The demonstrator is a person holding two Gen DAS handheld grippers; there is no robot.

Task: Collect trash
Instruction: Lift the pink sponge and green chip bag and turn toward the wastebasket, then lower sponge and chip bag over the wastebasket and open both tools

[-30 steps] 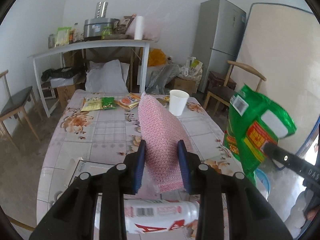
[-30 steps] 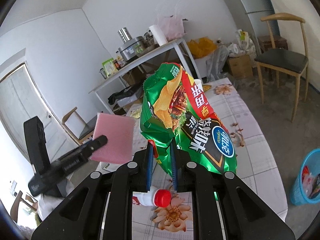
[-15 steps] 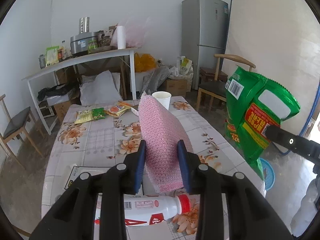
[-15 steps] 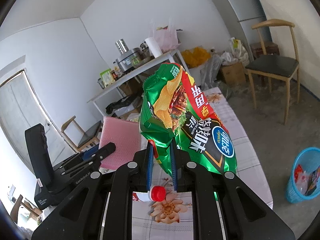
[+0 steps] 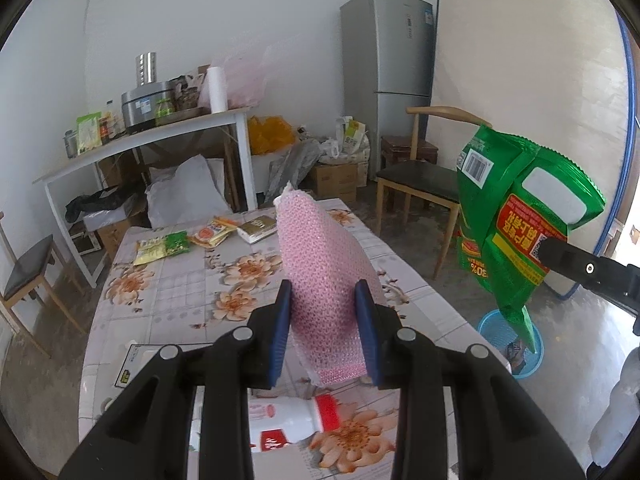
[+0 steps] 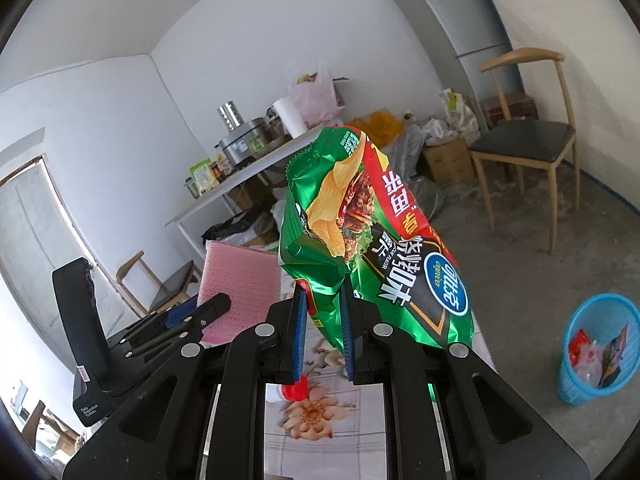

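Note:
My left gripper (image 5: 323,332) is shut on a pink bubble-wrap pouch (image 5: 320,264), held up above the floral table (image 5: 168,292). In the right wrist view that pouch (image 6: 236,292) shows at the left with the left gripper (image 6: 208,312) on it. My right gripper (image 6: 323,336) is shut on a green chip bag (image 6: 360,232), which hangs at the right of the left wrist view as chip bag (image 5: 516,216). A blue trash basket (image 6: 596,352) with wrappers inside stands on the floor at the right; the basket (image 5: 500,332) sits below the chip bag.
A white bottle with a red cap (image 5: 296,424) lies on the table's near edge. Snack packets (image 5: 164,244) and a small box (image 5: 256,228) lie at the far end. A wooden chair (image 5: 420,184), fridge (image 5: 384,72) and cluttered white side table (image 5: 140,140) stand beyond.
Both grippers have swung right with their loads still held. The table has shifted left in view, and the blue basket has come into sight and nearer in both views.

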